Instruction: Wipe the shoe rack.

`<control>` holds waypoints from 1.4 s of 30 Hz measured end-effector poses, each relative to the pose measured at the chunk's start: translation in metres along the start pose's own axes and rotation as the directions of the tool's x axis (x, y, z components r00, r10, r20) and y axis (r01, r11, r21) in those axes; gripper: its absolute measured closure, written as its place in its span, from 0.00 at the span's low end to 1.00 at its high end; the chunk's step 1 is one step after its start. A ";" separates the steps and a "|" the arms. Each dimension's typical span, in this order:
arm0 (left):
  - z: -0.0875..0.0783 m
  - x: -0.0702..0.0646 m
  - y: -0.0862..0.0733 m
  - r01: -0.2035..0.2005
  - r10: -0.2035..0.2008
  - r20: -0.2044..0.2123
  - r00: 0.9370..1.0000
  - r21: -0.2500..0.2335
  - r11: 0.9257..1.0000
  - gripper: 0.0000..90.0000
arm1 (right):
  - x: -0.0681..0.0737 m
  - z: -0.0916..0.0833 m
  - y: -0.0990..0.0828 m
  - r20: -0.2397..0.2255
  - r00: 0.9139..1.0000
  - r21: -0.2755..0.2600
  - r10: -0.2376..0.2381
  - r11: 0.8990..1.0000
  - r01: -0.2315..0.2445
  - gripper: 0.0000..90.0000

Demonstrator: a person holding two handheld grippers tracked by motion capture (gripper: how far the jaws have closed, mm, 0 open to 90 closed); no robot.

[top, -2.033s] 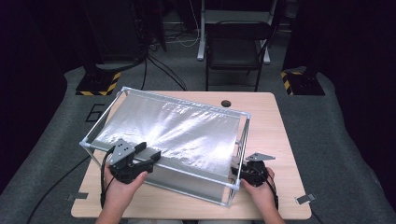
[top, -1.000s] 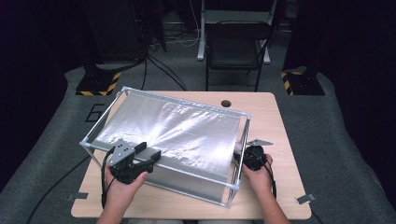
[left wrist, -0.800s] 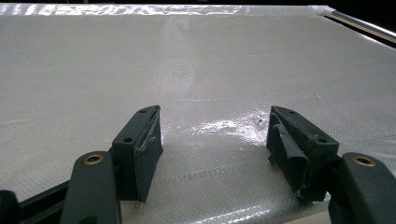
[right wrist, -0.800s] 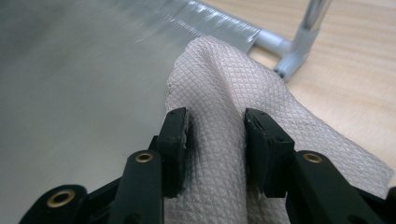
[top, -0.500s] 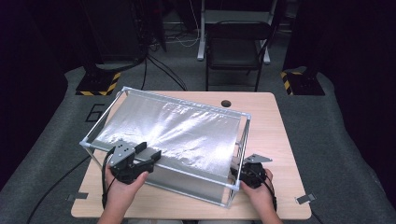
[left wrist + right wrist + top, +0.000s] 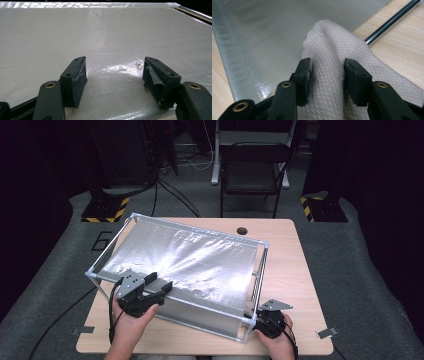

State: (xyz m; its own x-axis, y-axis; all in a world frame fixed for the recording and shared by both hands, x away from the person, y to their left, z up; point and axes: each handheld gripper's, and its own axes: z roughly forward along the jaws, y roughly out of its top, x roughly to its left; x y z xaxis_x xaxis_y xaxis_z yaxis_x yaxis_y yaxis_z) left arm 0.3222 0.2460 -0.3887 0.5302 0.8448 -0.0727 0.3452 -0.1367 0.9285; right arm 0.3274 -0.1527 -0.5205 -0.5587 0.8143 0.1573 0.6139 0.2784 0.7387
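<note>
The box frame [image 6: 177, 275] stands on the desk [image 6: 290, 265], turned a little askew. A chair [image 6: 250, 175] is behind the desk. A cloth [image 6: 334, 75] lies on the desk at the frame's near right corner (beside its side wall).

Black left claw [image 6: 161, 288] with brass screws, grey plate, trailing cable.

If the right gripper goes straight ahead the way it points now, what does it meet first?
Probably the grey side wall of the framed box: the right gripper, with a white cloth between its jaws, points at it. Depth is unclear.
</note>
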 end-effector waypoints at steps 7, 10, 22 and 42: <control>-0.001 0.000 0.000 -0.001 0.001 0.003 1.000 0.002 1.000 0.39 | -0.006 0.003 0.003 0.000 1.000 -0.009 0.025 1.000 -0.025 0.65; -0.001 0.000 0.000 -0.002 0.002 0.003 1.000 0.002 1.000 0.39 | -0.010 0.006 0.009 0.013 0.999 0.000 0.030 1.000 -0.030 0.67; -0.001 0.000 -0.001 0.000 0.000 0.002 1.000 -0.003 1.000 0.39 | -0.030 -0.005 0.026 -0.034 0.996 0.008 0.083 0.997 -0.083 0.84; -0.001 0.000 -0.001 -0.003 0.003 0.001 1.000 -0.005 1.000 0.39 | -0.036 -0.072 0.072 -0.075 0.993 -0.104 0.094 0.989 -0.102 0.84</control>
State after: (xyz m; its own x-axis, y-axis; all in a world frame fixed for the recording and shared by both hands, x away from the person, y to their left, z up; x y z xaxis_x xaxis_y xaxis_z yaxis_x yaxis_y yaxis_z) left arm 0.3213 0.2467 -0.3892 0.5316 0.8441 -0.0703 0.3398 -0.1365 0.9305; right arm 0.3514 -0.1984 -0.4259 -0.5384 0.7966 0.2748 0.6064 0.1398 0.7828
